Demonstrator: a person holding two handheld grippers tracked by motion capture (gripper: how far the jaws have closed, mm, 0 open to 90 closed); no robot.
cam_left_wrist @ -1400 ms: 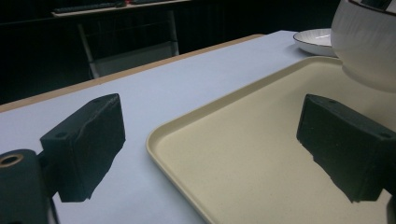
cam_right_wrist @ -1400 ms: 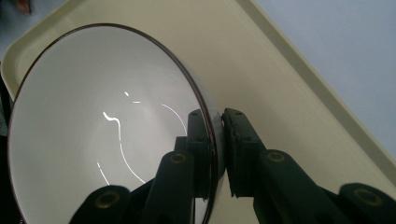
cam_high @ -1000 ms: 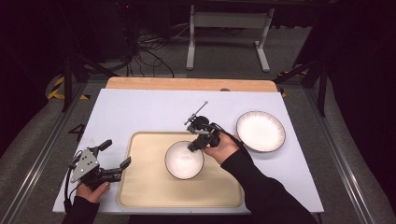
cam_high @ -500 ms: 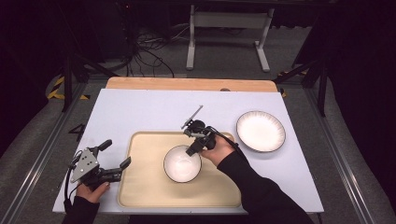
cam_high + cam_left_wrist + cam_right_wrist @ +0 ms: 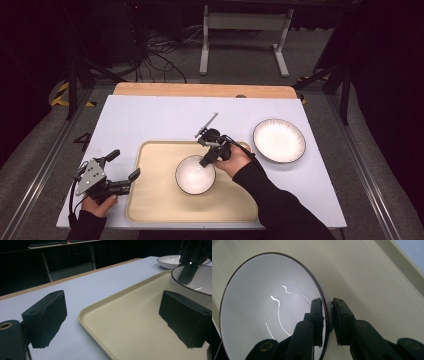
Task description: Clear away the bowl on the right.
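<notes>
The right gripper (image 5: 209,159) pinches the rim of the round white bowl with a dark edge (image 5: 192,176), sitting on the flat cream tray (image 5: 155,200). The left gripper (image 5: 122,174) waits wide open, holding nothing. Next, I think, the bowl needs a steady lift or a gentle letting go.

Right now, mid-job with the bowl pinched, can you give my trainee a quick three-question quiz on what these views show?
1. True or false: the right gripper has its jaws pinched on the rim of the white dark-rimmed bowl, one jaw inside and one outside.
2. Where does the bowl sit? A) on the beige rectangular tray; B) on the bare white table top; C) stacked on the white round plate.
3. Fill in: the left gripper stands ____ near the tray's left edge, holding nothing.

Key: 1 true; 2 A; 3 open.
</notes>
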